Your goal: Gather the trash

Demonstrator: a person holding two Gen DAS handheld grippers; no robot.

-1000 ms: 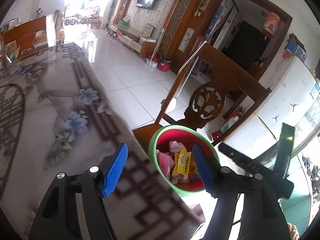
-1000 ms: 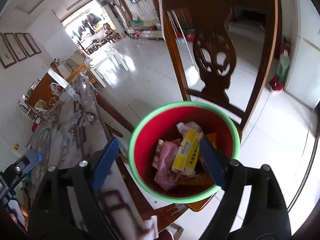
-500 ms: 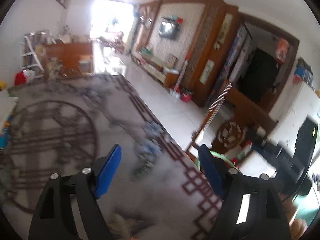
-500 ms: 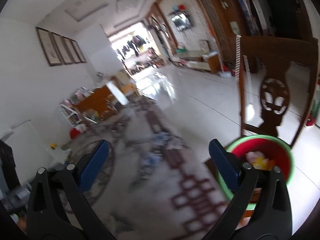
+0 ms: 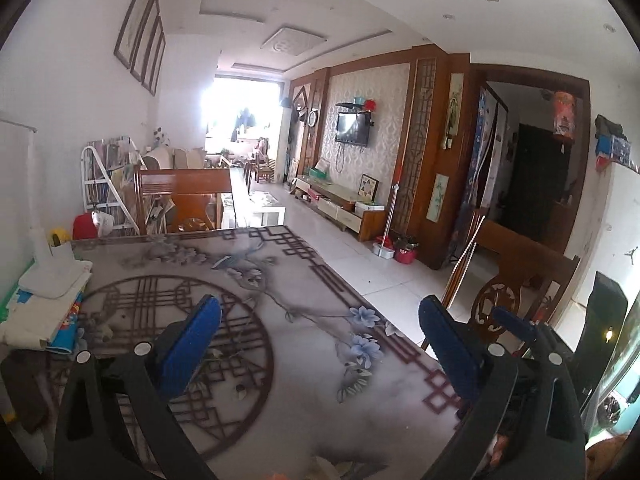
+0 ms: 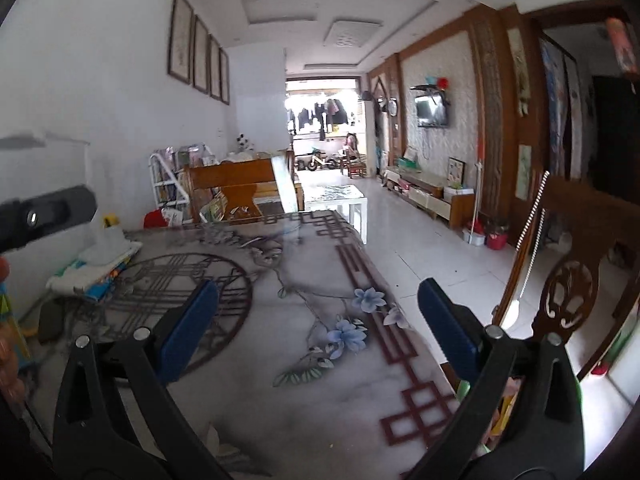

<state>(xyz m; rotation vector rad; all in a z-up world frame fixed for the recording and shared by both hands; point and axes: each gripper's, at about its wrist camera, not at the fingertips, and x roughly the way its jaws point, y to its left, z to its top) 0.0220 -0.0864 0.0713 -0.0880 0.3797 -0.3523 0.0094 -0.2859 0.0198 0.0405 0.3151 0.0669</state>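
Right wrist: bin (image 6: 576,394) sliver, orientation unclear.

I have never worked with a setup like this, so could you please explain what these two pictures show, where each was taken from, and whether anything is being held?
There is no robot here: a person carries a handheld two-finger gripper in each hand, and each gripper has a wide-angle camera looking forward along its blue-padded fingers. One picture comes from the left gripper, the other from the right gripper. Both look across a dining table with a floral, lattice-patterned top, down a living room. At the table's left edge lies a stack of folded cloths and papers. A carved wooden chair stands to the right. The green rim of the trash bin just peeks out behind the right gripper's finger. Both grippers' jaws have just been opening and now stand wide, with nothing between them, so nothing is held.
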